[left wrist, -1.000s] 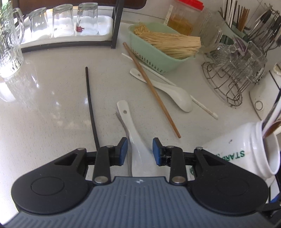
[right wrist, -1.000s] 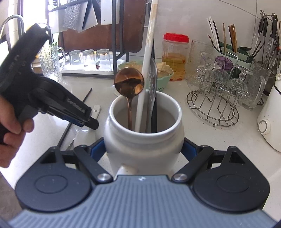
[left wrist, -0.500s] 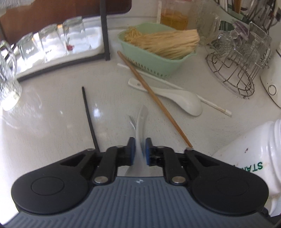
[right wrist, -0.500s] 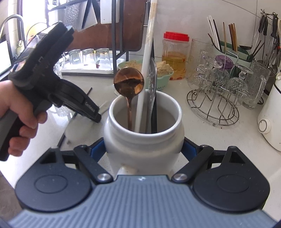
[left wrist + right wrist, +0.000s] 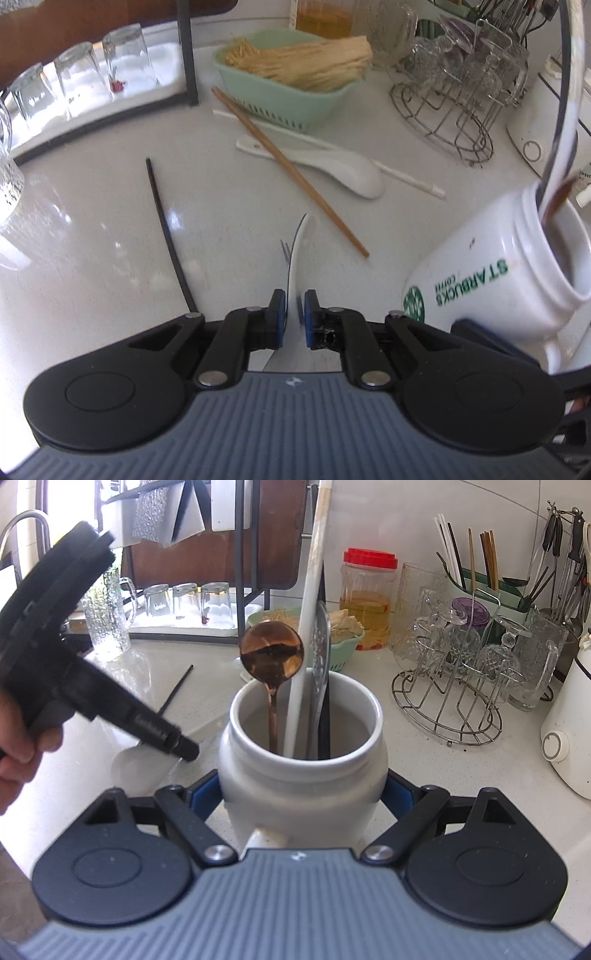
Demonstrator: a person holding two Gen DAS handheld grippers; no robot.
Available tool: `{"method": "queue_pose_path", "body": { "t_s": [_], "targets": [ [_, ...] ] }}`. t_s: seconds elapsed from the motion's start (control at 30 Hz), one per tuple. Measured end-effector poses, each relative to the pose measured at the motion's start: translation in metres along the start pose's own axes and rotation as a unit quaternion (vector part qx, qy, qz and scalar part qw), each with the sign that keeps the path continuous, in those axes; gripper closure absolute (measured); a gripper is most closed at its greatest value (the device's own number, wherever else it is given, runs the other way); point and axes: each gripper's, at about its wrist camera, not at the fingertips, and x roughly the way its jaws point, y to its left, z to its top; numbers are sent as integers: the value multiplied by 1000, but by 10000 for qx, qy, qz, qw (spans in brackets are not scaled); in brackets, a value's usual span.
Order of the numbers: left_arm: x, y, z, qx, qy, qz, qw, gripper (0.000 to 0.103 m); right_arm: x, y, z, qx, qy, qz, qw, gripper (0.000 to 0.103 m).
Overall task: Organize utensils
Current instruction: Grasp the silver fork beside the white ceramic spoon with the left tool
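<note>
Left gripper point(image 5: 294, 317): pads clamped on a white ceramic spoon point(image 5: 300, 254), held on edge above the counter point(image 5: 92, 240).
Right gripper point(image 5: 303, 794): jaws wide, pressed to both sides of the white Starbucks jar point(image 5: 303, 775).
Jar contents: copper spoon point(image 5: 271, 657), white stick, metal utensil, standing upright.
Ahead of left gripper: wooden chopstick point(image 5: 288, 170) across a second white spoon point(image 5: 332, 166); black chopstick point(image 5: 166, 229) to the left.

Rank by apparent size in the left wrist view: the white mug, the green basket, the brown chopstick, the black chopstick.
1. white mug, though it is nearest the camera, which inflates it
2. green basket
3. brown chopstick and black chopstick: alike in length, both thin; not ranked
</note>
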Motion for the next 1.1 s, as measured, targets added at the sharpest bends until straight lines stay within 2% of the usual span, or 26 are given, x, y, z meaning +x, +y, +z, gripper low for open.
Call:
{"method": "queue_pose_path", "body": {
  "t_s": [0.13, 0.63, 0.8, 0.97, 1.1],
  "targets": [
    [-2, 2, -4, -78, -4, -9, 10000, 89, 0, 0, 0, 2, 0, 0, 10000, 12],
    [-16, -13, -10, 211, -368, -169, 9990, 89, 0, 0, 0, 2, -9, -5, 10000, 12],
    [-15, -11, -8, 243, -462, -34, 9986, 89, -1, 0, 0, 5, -16, -7, 10000, 12],
    [-4, 4, -1, -46, -538, 110, 9985, 89, 0, 0, 1, 6, -30, -11, 10000, 12],
    [2, 10, 4, -65, -571, 106, 9983, 90, -1, 0, 1, 4, -31, -10, 10000, 12]
  ]
}}
